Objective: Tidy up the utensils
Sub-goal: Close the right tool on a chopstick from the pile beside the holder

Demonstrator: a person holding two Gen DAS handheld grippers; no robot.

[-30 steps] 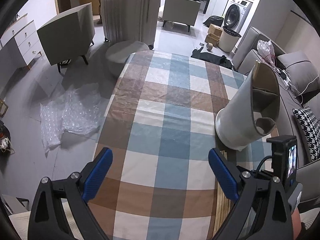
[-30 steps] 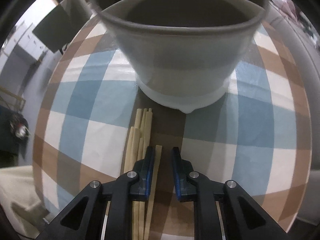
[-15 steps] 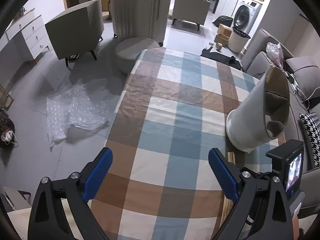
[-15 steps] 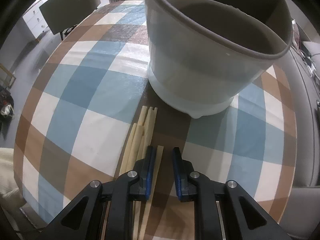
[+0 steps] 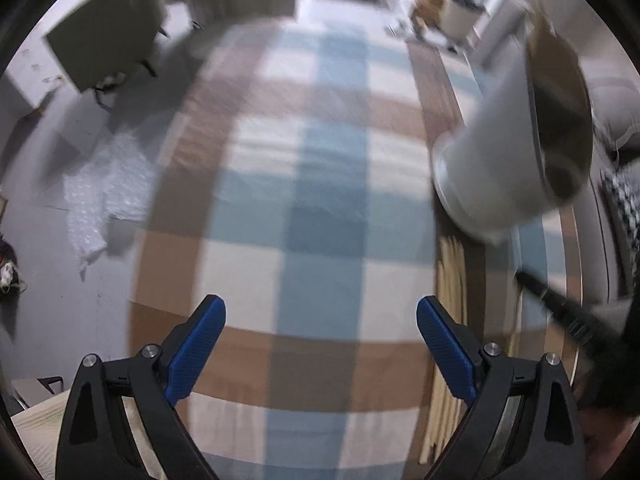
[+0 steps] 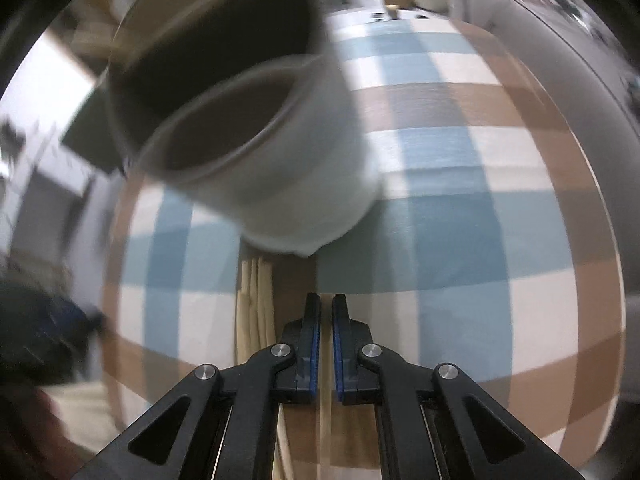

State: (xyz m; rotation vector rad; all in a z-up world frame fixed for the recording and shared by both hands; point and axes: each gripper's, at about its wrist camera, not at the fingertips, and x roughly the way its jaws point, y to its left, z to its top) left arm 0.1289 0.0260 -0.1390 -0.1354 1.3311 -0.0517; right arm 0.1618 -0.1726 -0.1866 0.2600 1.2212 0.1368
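Right gripper (image 6: 325, 312): fingers clenched to a thin slit on one pale chopstick (image 6: 325, 404), which shows in the slit and runs back under the gripper body. Just left of these fingers, the rest of the chopsticks (image 6: 256, 304) lie in a bundle on the worktop (image 6: 460, 240), side by side, tips pointing away. Just past those tips, ahead and slightly left of the fingers, stands the white holder (image 6: 288, 184), its mouth split into compartments with dark insides. Frame is motion-blurred, so I can't tell if anything is inside it.

Left gripper (image 5: 320, 336): fingers released, spread wide, nothing between them, only the checked cloth of the worktop (image 5: 320, 208) below. The chopstick bundle (image 5: 450, 320) lies just right of the right-hand finger and passes beneath it. Further right, the right gripper's black body shows as a blur. Ahead and to the right of the fingers, beyond the bundle's far end, is the holder (image 5: 496, 168).

Far, off the worktop: bubble wrap (image 5: 104, 188) on the floor to the left, a grey armchair (image 5: 104, 36) beyond it.
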